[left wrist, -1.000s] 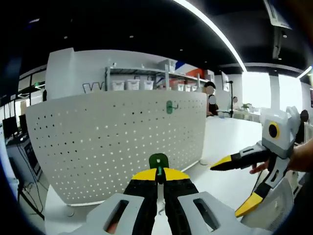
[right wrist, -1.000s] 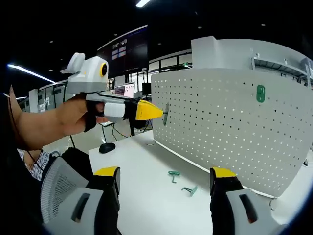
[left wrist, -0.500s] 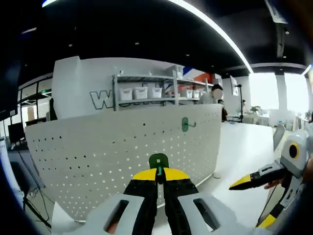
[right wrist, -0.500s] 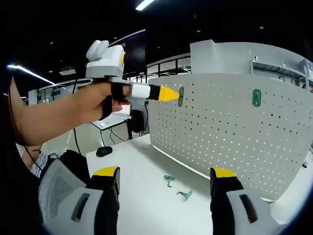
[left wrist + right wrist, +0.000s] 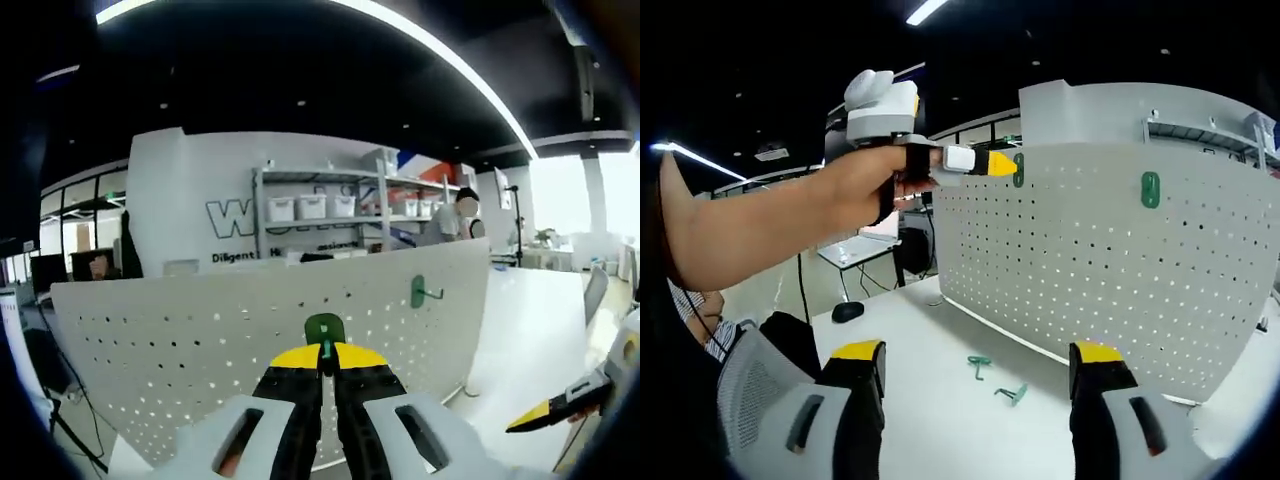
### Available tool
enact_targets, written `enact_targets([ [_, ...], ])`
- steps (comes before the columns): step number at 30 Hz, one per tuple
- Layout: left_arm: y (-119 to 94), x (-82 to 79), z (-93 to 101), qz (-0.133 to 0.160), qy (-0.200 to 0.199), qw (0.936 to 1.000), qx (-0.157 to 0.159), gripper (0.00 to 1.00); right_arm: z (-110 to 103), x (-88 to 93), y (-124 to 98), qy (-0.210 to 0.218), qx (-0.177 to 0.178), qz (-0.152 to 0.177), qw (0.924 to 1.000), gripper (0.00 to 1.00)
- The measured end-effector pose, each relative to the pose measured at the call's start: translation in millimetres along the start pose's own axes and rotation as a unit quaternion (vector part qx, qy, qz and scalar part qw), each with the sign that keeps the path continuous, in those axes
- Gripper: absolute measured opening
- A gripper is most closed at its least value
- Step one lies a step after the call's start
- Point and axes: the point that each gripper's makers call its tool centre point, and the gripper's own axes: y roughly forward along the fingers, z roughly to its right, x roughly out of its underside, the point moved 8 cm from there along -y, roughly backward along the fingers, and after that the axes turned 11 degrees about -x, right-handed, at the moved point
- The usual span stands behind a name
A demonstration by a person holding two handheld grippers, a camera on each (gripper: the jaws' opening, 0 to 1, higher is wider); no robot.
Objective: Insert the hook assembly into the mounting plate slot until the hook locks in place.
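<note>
Lighting, as I saw it: a long ceiling light strip (image 5: pixel 440 55) gave bright white glare across my left gripper view; windows (image 5: pixel 600 200) at far right were blown out. The ceiling read near black in both views. The pegboard (image 5: pixel 1110 260) was evenly lit, with small bright spots through its holes. Fisheye bending curved the board's top edge. The arm (image 5: pixel 750 225) close to my right lens was soft.
</note>
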Motion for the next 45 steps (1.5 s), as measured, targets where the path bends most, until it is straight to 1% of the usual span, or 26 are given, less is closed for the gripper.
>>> enact_targets([
  [2,5.1,-2.2,0.3,0.005,0.001,1.0000,-0.007,0.03,1.4,0.6,-0.1,0.003,0.000,0.001,1.0000,0.74],
  [6,16.1,-3.6,-1.3,0.004,0.006,0.9998,-0.017,0.03,3.4,1.2,-0.3,0.005,0.000,0.003,1.0000,0.74],
  [10,24.8,-4.4,-8.3,0.005,0.010,0.9995,-0.030,0.03,7.3,2.5,-0.6,0.009,0.001,0.005,1.0000,0.74],
  [17,37.2,0.2,-17.7,-0.002,0.018,0.9988,-0.046,0.03,14.0,5.0,0.7,0.016,0.003,0.004,0.9999,0.74],
  [23,46.2,3.3,-15.4,-0.006,0.016,0.9989,-0.044,0.03,19.0,7.9,4.5,0.022,0.002,-0.002,0.9998,0.73],
  [28,51.2,4.5,-7.1,-0.006,0.017,0.9992,-0.035,0.03,21.6,8.3,6.7,0.022,0.001,-0.005,0.9997,0.73],
  [32,53.4,6.0,-4.5,-0.006,0.015,0.9992,-0.036,0.03,22.2,9.3,7.7,0.023,-0.002,-0.006,0.9997,0.73],
  [35,55.5,7.0,-3.3,-0.006,0.017,0.9991,-0.038,0.03,23.0,11.0,7.7,0.024,-0.003,-0.008,0.9997,0.73],
  [39,56.4,6.7,-2.3,0.000,0.021,0.9988,-0.045,0.03,24.3,13.7,7.6,0.028,-0.003,-0.009,0.9996,0.73],
  [41,57.1,6.6,-1.3,0.007,0.032,0.9982,-0.051,0.03,24.4,14.6,7.2,0.029,-0.004,-0.009,0.9995,0.73],
  [45,59.1,9.4,1.0,0.007,0.030,0.9979,-0.058,0.03,25.1,16.9,6.0,0.031,-0.003,-0.011,0.9994,0.73],
])
